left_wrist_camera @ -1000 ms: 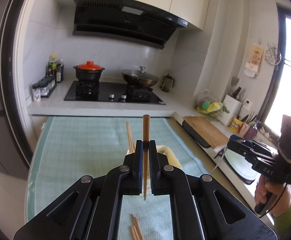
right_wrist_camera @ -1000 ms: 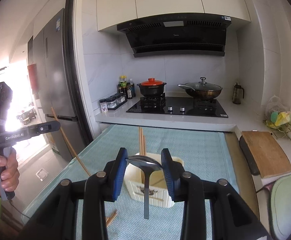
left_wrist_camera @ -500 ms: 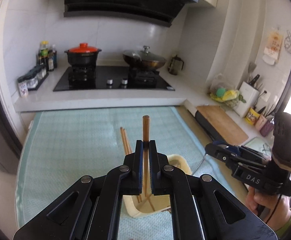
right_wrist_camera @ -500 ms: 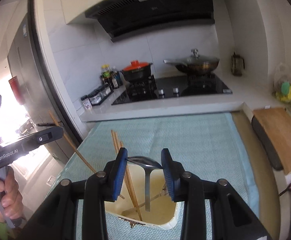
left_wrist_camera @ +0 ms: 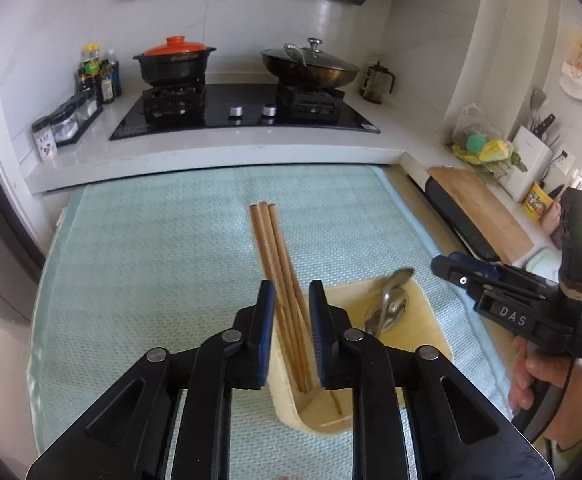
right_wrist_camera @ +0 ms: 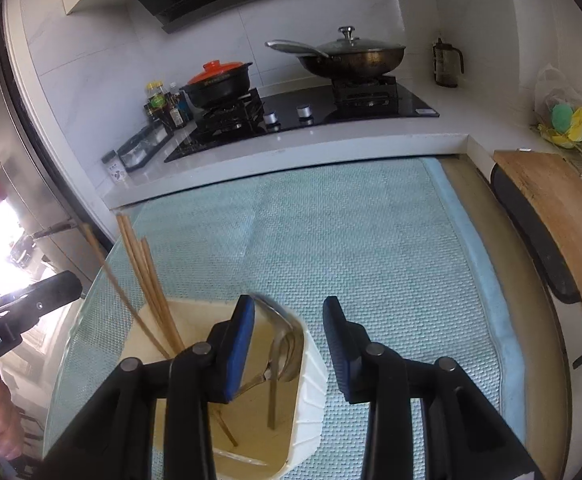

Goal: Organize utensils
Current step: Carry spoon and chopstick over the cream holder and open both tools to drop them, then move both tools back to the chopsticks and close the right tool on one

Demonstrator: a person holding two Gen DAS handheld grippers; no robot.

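Observation:
A cream utensil holder (left_wrist_camera: pixel 407 320) (right_wrist_camera: pixel 311 364) stands on the light-blue mat. Wooden chopsticks (left_wrist_camera: pixel 275 264) (right_wrist_camera: pixel 147 280) lean inside it, tops sticking out. A metal spoon (left_wrist_camera: pixel 389 304) (right_wrist_camera: pixel 281 344) rests inside against the holder's wall. My left gripper (left_wrist_camera: pixel 289 316) is open right above the holder, with the chopsticks passing loosely between its pads. My right gripper (right_wrist_camera: pixel 289 328) is open over the holder's right rim, the spoon just beside its left pad. The right gripper also shows in the left wrist view (left_wrist_camera: pixel 451 270), and the left gripper's body in the right wrist view (right_wrist_camera: pixel 31 304).
The light-blue mat (left_wrist_camera: pixel 151 260) covers the table. Behind it runs a white counter with a black hob (left_wrist_camera: pixel 243 114), an orange-lidded pot (left_wrist_camera: pixel 175 62), a lidded wok (left_wrist_camera: pixel 309 66) and spice jars (left_wrist_camera: pixel 67 120). A wooden cutting board (right_wrist_camera: pixel 559 216) lies to the right.
Both grippers came down over the holder and opened. The left let go of its chopstick, which now stands with the others. The right let go of the spoon, which now rests in the holder.

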